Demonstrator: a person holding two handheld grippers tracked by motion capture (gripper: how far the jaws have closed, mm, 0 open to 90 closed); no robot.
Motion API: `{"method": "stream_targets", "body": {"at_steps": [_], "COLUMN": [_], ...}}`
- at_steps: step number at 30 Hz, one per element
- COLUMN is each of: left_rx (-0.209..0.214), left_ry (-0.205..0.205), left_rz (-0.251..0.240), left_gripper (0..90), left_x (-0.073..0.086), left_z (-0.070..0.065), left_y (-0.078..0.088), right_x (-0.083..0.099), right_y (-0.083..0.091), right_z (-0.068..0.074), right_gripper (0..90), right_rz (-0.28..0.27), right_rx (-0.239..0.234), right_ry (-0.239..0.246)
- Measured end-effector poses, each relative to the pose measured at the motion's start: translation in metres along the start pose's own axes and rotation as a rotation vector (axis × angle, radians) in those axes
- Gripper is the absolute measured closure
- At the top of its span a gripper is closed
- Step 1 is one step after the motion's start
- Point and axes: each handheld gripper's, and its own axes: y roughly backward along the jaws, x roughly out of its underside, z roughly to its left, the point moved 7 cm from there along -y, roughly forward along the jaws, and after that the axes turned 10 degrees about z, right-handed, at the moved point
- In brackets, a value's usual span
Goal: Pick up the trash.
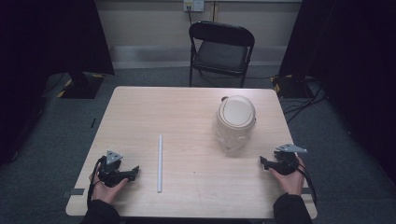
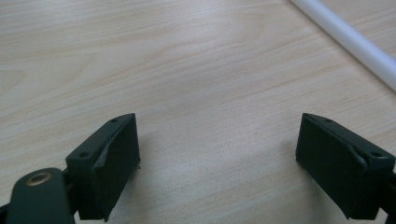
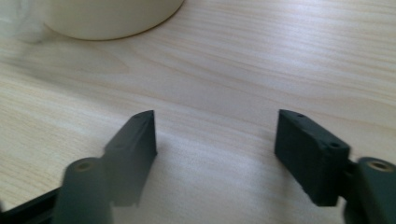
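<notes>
Left gripper, lower left, jaws wide & empty; right gripper, lower right, likewise. White tube lies centre-left, jar upper right. Approach tube square-on, jaws straddling it.

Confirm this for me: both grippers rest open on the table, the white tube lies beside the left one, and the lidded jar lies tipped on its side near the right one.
Not quite: the jar stands upright with its cream lid on top, as the high view shows. The rest holds: left gripper and right gripper rest open on the table, and the white tube lies beside the left one.
</notes>
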Motion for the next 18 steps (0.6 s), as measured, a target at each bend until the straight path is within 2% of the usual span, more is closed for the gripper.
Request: {"method": "stream_targets", "body": {"at_steps": [1,2,4,5,10,12,13,14,18], "left_rx": [-0.002,-0.002,-0.002,-0.005,-0.006,-0.007,-0.007,-0.006,-0.007], "left_ry": [-0.001,-0.001,-0.001,0.000,0.000,0.000,0.000,0.000,0.000], "left_rz": [0.000,0.000,0.000,0.001,0.000,0.001,0.001,0.000,0.001], "left_gripper": [12.9,12.9,13.0,12.9,13.0,13.0,13.0,13.0,13.0], "left_x": [0.000,0.000,0.000,0.000,0.000,0.000,0.000,0.000,0.000], "left_z": [0.000,0.000,0.000,0.000,0.000,0.000,0.000,0.000,0.000], "left_y": [0.000,0.000,0.000,0.000,0.000,0.000,0.000,0.000,0.000], "right_x": [0.000,-0.002,-0.003,-0.008,-0.018,-0.025,-0.025,-0.030,-0.037], "right_y": [0.000,0.005,0.007,0.015,0.031,0.045,0.045,0.055,0.069], "right_z": [0.000,0.000,0.000,0.001,0.003,0.004,0.004,0.004,0.003], "right_gripper": [31.7,33.5,33.9,33.8,32.7,32.4,32.4,32.3,31.8], "right_rz": [0.000,-0.038,-0.052,-0.076,-0.119,-0.168,-0.168,-0.200,-0.227], "right_rx": [0.000,0.007,0.012,0.014,0.023,0.022,0.022,0.020,0.031], "right_ry": [0.000,-0.015,-0.018,-0.026,-0.029,-0.041,-0.041,-0.053,-0.056]}}
